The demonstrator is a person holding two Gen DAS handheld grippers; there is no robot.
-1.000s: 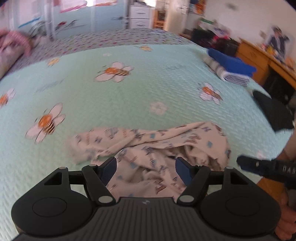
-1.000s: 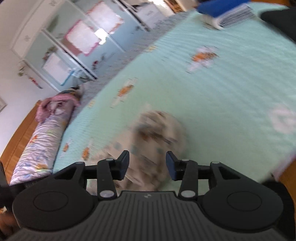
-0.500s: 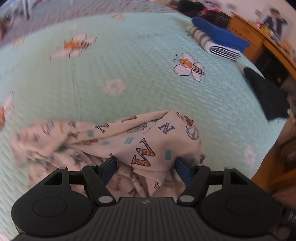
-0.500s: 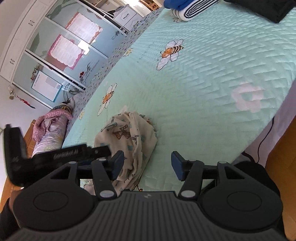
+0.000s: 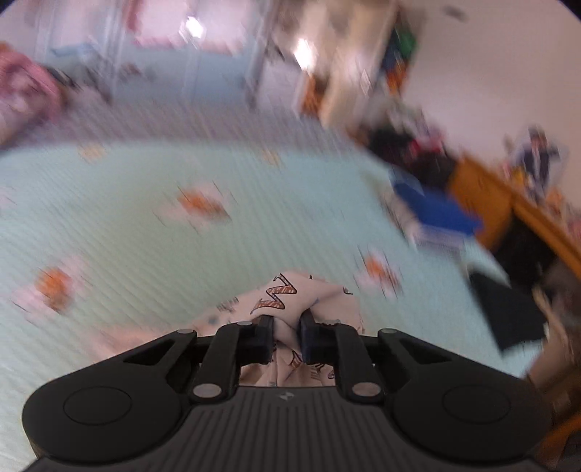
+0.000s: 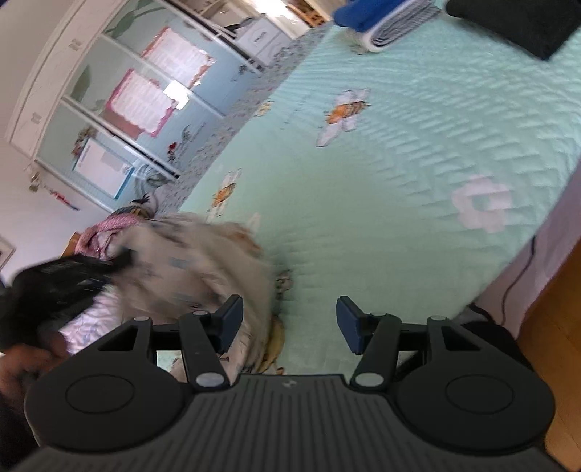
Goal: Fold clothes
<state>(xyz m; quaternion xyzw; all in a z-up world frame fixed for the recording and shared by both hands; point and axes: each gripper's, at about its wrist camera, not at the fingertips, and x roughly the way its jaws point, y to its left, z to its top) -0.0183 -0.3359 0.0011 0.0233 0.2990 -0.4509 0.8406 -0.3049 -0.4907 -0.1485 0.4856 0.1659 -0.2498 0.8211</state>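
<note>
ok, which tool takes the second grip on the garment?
Right. The right tool is open beside the garment, free to grab; the left tool is shut on the garment.

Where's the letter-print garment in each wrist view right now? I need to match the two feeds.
Left wrist: letter-print garment at bottom centre, pinched in the left gripper.
Right wrist: blurred at lower left, beside the open right gripper.
Shared landmark: blue folded stack.

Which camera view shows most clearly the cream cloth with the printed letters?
The left wrist view. There the cream cloth is sharp, with its letter print readable, pinched in the shut left gripper. In the right wrist view the cloth is only a motion-blurred mass beside the open right gripper.
</note>
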